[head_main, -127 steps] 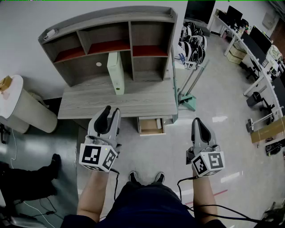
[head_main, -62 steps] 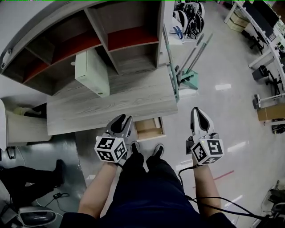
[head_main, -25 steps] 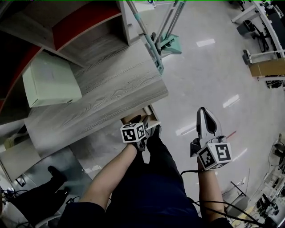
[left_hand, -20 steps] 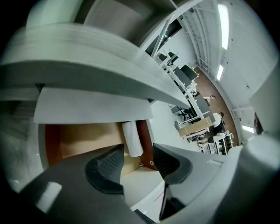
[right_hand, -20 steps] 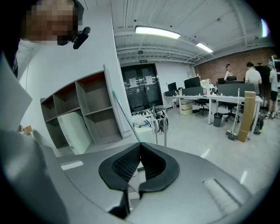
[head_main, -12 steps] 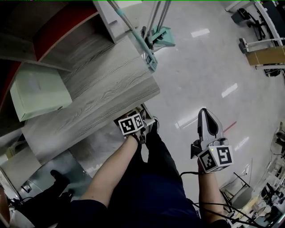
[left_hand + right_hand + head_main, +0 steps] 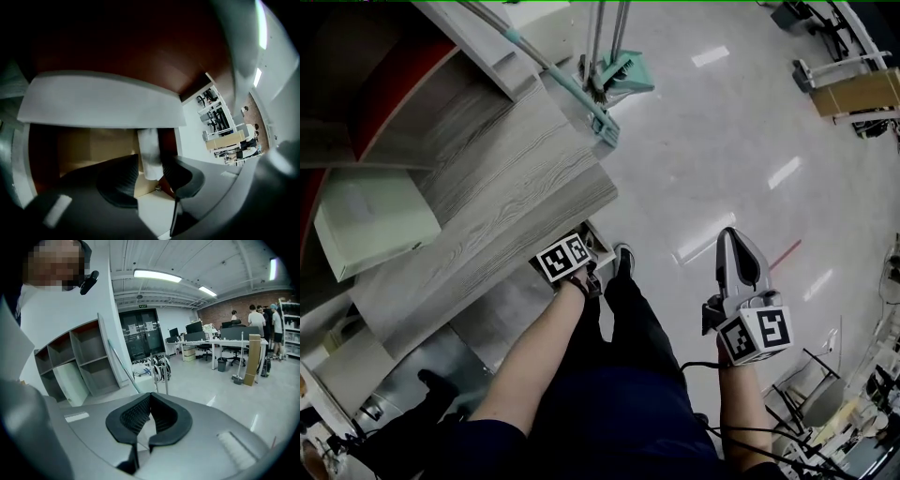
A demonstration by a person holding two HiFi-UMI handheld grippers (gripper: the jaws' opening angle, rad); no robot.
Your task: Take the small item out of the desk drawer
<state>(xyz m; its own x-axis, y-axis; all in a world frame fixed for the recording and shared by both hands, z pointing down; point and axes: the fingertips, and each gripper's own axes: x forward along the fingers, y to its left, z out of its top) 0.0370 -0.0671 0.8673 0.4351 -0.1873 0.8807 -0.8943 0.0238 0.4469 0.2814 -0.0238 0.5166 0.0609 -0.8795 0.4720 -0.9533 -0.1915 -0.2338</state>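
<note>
The desk drawer (image 7: pixel 598 246) stands pulled out under the grey wooden desk (image 7: pixel 497 216). My left gripper reaches into it; in the head view only its marker cube (image 7: pixel 564 258) shows at the desk's edge. In the left gripper view a small white item (image 7: pixel 150 152) stands upright between the jaws of my left gripper (image 7: pixel 151 165), touching both pads, above the drawer's pale wooden bottom (image 7: pixel 89 145). My right gripper (image 7: pixel 732 238) hangs over the floor to the right, shut and empty (image 7: pixel 149 401).
A pale green box (image 7: pixel 370 220) lies on the desk below the shelf unit (image 7: pixel 384 103). A teal broom and dustpan (image 7: pixel 614 70) lean at the desk's far end. My shoe (image 7: pixel 622 258) is beside the drawer. Several people stand far off (image 7: pixel 258 315).
My left gripper went forward and down from in front of the desk into the open drawer, and the white item now sits between its jaws. The right gripper stayed about where it was.
</note>
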